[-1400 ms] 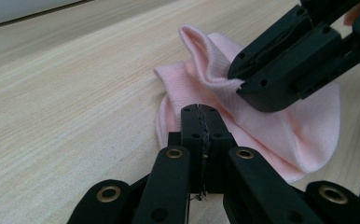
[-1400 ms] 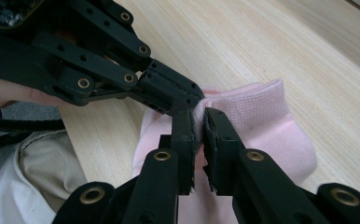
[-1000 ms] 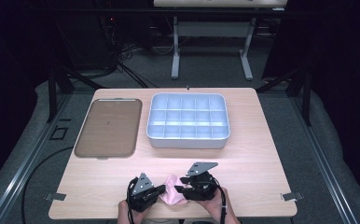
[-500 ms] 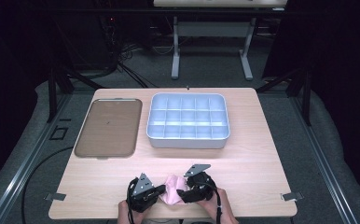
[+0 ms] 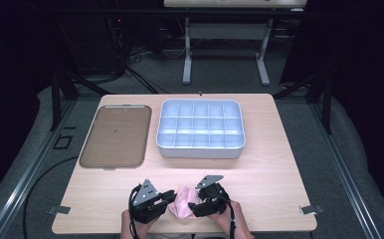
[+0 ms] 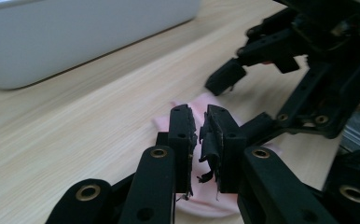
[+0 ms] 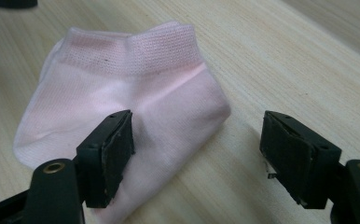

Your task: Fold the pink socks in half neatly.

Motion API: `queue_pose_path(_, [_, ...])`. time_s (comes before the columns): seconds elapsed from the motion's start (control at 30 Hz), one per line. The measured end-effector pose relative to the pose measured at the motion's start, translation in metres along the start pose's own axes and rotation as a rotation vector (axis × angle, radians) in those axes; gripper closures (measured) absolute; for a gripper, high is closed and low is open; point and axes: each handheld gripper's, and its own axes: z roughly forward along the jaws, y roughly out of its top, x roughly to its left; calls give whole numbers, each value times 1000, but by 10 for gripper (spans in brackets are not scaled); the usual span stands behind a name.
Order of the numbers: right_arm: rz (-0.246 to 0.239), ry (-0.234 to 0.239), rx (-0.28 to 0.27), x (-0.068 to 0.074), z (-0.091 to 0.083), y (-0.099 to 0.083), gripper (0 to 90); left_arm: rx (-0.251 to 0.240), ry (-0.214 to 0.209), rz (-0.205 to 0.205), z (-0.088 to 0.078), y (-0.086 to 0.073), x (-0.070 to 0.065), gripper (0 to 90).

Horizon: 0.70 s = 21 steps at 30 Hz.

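Note:
A pink sock (image 5: pixel 181 203) lies folded flat on the wooden table (image 5: pixel 269 174), near its front edge and between the two grippers. My left gripper (image 5: pixel 170 197) sits at the sock's left with its jaws shut to a thin slit. In the left gripper view the sock (image 6: pixel 201 100) shows beyond and beneath the left gripper (image 6: pixel 199 126), and I see no cloth pinched. My right gripper (image 7: pixel 197 135) is wide open, low over the sock (image 7: pixel 150 93). Its left jaw is above the cloth and its right jaw above bare wood. It stands at the sock's right (image 5: pixel 196 204).
A white compartment box (image 5: pixel 200 149) stands at the table's middle back, its side wall (image 6: pixel 75 37) close ahead in the left gripper view. A flat brown tray (image 5: pixel 115 137) lies at the back left. A person's hands hold the grippers at the front edge.
The right gripper has drawn slightly back toward the front edge and closer over the sock. The left gripper and the sock have barely moved.

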Motion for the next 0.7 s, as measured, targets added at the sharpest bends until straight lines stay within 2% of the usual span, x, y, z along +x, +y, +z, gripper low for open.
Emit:
queue_pose_path(0.1, [-2, -1, -1, 0, 0, 0, 250, 70, 10, 40, 14, -2, -3, 817])
queue_pose_path(0.2, [0, 11, -3, -1, -1, -1, 251, 115, 31, 43, 20, -12, -2, 841])
queue_pose_path(0.27, [-1, 13, -2, -1, -1, -1, 251, 119, 32, 39, 20, -19, -1, 856])
queue_pose_path(0.4, [-12, 16, -4, -4, -1, -1, 264, 92, 43, 40, 19, -26, -2, 876])
queue_pose_path(0.47, [15, 32, -11, -5, -3, -2, 293, 82, 33, 22, 19, -27, -1, 882])
queue_pose_path(0.6, [78, 75, -17, -10, -8, -6, 354, 70, 30, 23, 19, -30, 0, 892])
queue_pose_path(0.7, [113, 114, -13, -10, -10, -6, 409, 59, 20, 6, 19, -32, 1, 895])
